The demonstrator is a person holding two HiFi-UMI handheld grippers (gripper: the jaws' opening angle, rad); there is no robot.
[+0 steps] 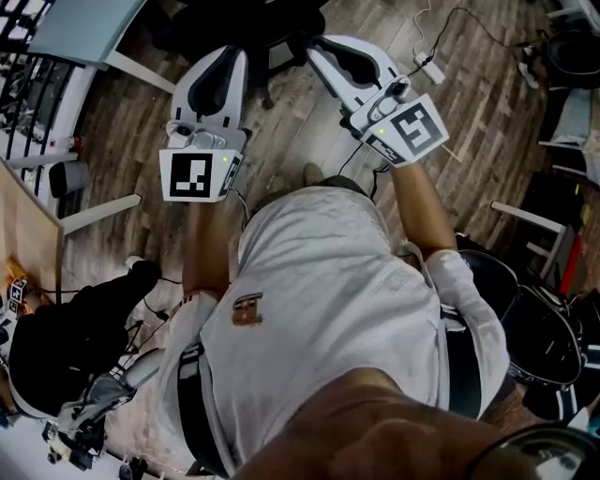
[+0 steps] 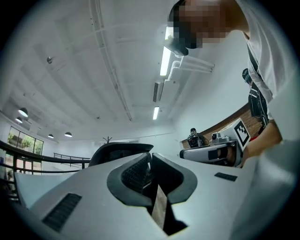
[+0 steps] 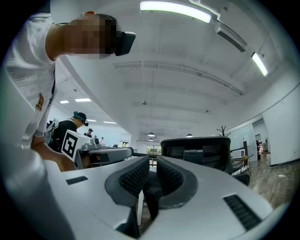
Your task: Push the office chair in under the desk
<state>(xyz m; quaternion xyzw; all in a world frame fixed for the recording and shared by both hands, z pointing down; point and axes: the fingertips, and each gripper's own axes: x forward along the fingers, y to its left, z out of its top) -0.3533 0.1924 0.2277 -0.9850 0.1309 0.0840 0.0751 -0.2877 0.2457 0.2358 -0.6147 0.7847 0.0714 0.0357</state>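
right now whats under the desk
Only a white leg and wood floor show at the desk's edge. Its top covers the rest; the black chair sits beside it.

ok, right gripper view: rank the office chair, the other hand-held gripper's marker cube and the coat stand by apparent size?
1. office chair: largest by far.
2. marker cube: much smaller, despite being near the camera.
3. coat stand: smallest, but it stands far back, so its true size is unsure.

Left gripper and right gripper side by side, jaws together, nothing held. Black office chair just beyond both tips, contact unclear. Desk left of left gripper. White power strip on wood floor, right of right gripper.
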